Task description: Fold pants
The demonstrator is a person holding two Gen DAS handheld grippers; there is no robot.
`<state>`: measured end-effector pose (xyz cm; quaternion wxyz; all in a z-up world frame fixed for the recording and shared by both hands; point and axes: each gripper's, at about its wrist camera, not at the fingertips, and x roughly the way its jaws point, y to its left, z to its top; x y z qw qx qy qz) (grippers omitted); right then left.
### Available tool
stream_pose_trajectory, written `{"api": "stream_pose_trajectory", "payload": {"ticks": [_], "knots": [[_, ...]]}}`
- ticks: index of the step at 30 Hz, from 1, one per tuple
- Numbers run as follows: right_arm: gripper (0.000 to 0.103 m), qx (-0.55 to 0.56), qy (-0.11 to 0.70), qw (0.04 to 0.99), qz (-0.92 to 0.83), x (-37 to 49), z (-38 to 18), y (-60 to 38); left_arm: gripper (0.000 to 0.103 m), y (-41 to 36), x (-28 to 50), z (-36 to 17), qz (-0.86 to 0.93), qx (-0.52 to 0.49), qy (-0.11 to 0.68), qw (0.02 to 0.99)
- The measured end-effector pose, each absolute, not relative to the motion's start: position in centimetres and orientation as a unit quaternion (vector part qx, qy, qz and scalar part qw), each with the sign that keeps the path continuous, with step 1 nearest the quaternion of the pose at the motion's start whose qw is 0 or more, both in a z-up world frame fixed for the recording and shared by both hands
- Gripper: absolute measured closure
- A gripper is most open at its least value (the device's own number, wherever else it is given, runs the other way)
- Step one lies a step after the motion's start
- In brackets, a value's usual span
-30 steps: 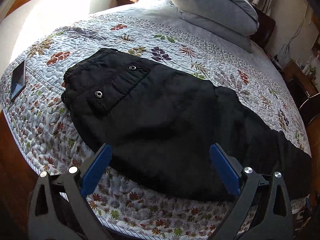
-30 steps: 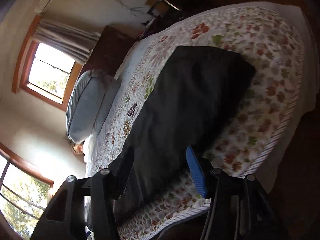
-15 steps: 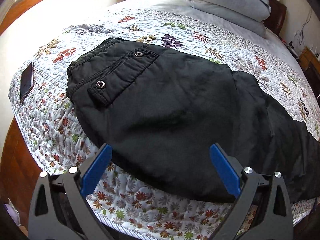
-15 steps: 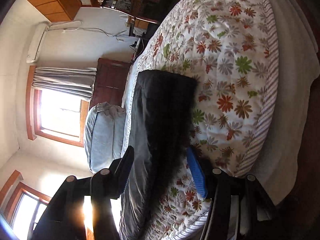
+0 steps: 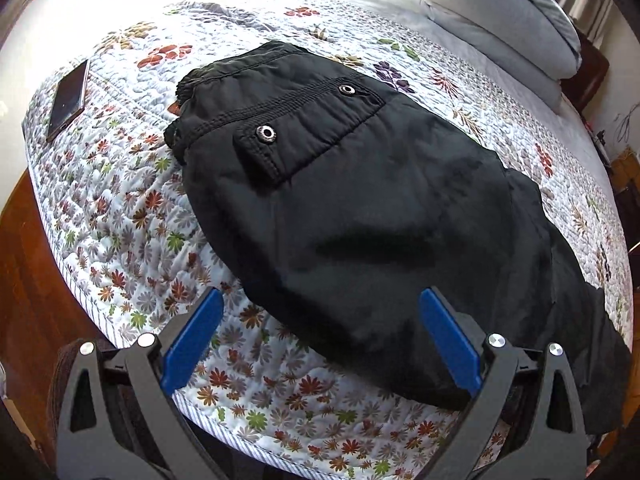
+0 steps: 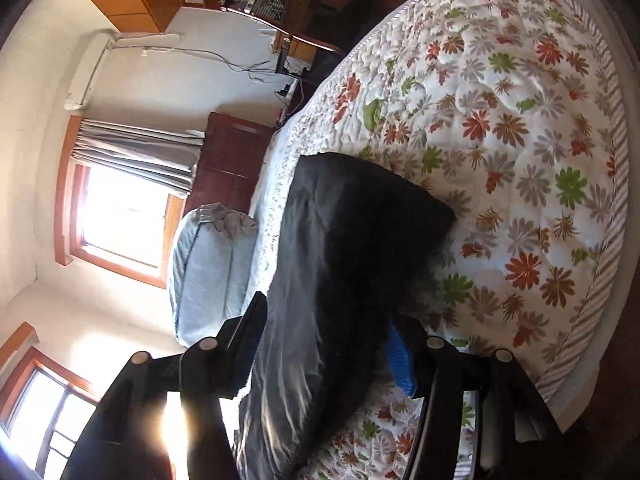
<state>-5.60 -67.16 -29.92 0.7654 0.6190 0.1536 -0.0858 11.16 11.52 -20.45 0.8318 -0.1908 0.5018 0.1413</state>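
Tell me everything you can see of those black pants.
The pants are black, slightly shiny, seemingly padded fabric. They lie flat on the flowered quilt, apparently folded leg over leg, waistband toward the phone. A flapped pocket shows two metal snaps. The right claw straddles the leg end.

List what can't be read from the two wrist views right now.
- Pants leg ends: left wrist view, cut off by the lower right edge and the left gripper.
- Right gripper contact with the pants: right wrist view, dark fabric covers its blue finger; grip unclear.
- Phone screen: left wrist view, too small.
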Motion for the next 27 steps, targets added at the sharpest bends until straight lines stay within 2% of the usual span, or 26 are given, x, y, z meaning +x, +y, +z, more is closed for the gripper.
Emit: {"api": "stream_pose_trajectory", "payload": {"ticks": [4,5,7,9,11,18,27], "knots": [[0.046,0.626,0.147,0.761,-0.089,-4.3,-30.1,-67.4,0.005,12.4,11.0,-20.6,0.147,-0.218,0.499,0.826],[0.049,0.623,0.145,0.763,-0.089,-4.1,-30.0,-67.4,0.005,12.5,11.0,-20.7,0.148,-0.218,0.499,0.826],[0.072,0.61,0.152,0.772,-0.091,-3.9,-30.0,-67.5,0.005,12.5,11.0,-20.8,0.149,-0.214,0.5,0.826],[0.081,0.612,0.148,0.772,-0.086,-3.6,-30.0,-67.6,0.005,12.5,11.0,-21.0,0.148,-0.211,0.503,0.825],[0.085,0.605,0.143,0.779,-0.083,-3.7,-29.5,-67.4,0.005,12.5,11.1,-21.1,0.147,-0.208,0.505,0.825],[0.09,0.51,0.154,0.839,-0.107,-2.9,-23.0,-64.8,0.005,12.7,10.9,-21.4,0.14,-0.216,0.503,0.825],[0.09,0.303,0.182,0.928,-0.119,0.4,-12.4,-56.1,0.005,13.7,10.4,-20.8,0.126,-0.227,0.489,0.833]]}}
